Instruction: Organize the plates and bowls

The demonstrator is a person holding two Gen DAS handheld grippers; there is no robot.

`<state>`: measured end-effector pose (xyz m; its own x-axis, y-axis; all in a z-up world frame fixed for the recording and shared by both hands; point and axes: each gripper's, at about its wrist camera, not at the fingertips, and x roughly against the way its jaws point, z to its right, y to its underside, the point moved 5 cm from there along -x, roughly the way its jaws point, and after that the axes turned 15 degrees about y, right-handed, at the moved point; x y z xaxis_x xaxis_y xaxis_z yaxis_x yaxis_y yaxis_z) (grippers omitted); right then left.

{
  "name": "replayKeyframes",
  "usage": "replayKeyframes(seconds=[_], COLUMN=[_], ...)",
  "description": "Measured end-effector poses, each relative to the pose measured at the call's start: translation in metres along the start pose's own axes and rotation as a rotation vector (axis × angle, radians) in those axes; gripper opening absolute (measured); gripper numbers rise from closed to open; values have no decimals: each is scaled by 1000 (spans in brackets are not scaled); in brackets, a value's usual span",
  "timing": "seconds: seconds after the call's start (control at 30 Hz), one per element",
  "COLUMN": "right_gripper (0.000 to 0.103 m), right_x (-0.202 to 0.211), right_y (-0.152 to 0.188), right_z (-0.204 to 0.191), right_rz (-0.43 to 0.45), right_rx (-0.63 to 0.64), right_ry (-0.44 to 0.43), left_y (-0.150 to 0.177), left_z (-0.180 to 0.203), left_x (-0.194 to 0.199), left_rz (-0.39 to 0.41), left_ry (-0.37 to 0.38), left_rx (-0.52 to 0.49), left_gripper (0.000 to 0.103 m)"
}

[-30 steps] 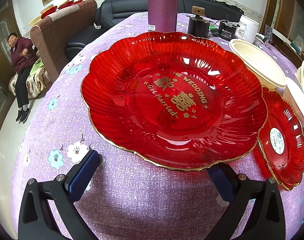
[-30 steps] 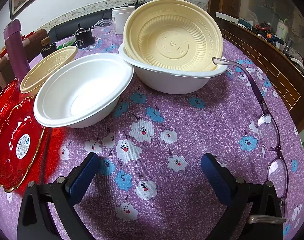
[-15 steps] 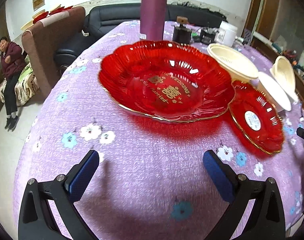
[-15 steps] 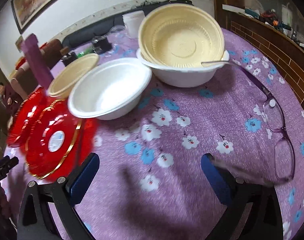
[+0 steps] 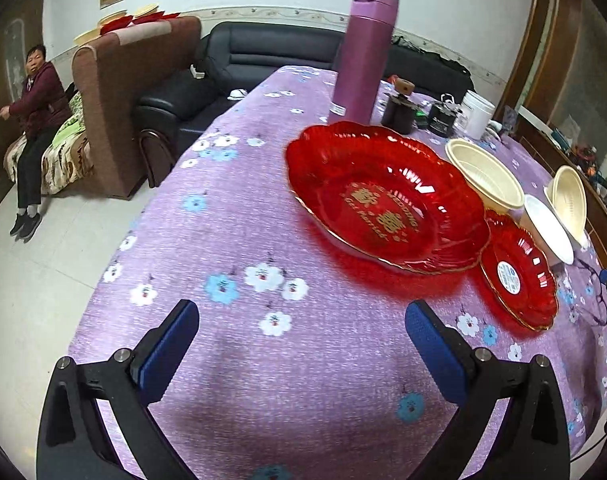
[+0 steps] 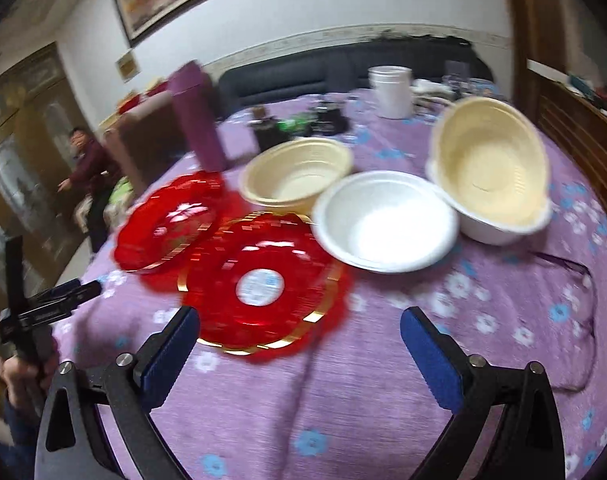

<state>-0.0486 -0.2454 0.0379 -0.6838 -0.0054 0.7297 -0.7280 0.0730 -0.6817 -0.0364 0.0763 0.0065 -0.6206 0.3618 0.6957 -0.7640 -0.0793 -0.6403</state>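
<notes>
Both claws, left claw (image 5: 301,344) and right claw (image 6: 299,342), hang spread and empty above the purple flowered desk (image 5: 231,240). Nearest lies the small red scalloped plate (image 6: 263,280), beside the large red scalloped plate (image 5: 383,200); beyond sit the white foam bowl (image 6: 387,220) and cream plastic bowls (image 6: 295,172), unstacked, likely awaiting sorting.

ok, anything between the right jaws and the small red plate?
Nothing visible. The right gripper is open and empty, and the small red plate lies just ahead with only bare tablecloth between; the white bowl sits beyond it.
</notes>
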Motion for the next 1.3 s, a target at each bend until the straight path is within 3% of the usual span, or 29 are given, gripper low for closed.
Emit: replayKeyframes(seconds=[0.1, 0.23, 0.37, 0.53, 0.67, 0.83, 0.97, 1.13, 1.3], right_gripper=[88, 80, 77, 76, 56, 56, 56, 52, 46], right_x=[-3, -13, -24, -41, -70, -93, -108, -121, -136], right_y=[-8, -17, -28, -49, -60, -68, -75, -76, -75], right_z=[-18, -45, -66, -86, -97, -112, -111, -105, -110], right_rz=[-10, -38, -58, -46, -86, -87, -86, -110, -133], right_rx=[19, 61, 80, 81, 41, 41, 15, -15, -3], right_ry=[-40, -69, -102, -116, -145, -111, -64, -75, -95], left_y=[-5, -12, -28, -55, -73, -85, -86, -87, -86], left_z=[-7, -13, -26, -39, -43, -55, -48, -46, -41], left_x=[2, -2, -10, -30, -44, -55, -67, -75, -83], left_rz=[1, -24, -43, -49, -49, -18, -10, 0, -18], left_ry=[-21, -15, 13, -14, -6, -7, 13, -6, -1], left_rx=[10, 22, 70, 108, 126, 153, 129, 108, 91], left_gripper=[98, 64, 64, 64, 59, 59, 52, 52, 29])
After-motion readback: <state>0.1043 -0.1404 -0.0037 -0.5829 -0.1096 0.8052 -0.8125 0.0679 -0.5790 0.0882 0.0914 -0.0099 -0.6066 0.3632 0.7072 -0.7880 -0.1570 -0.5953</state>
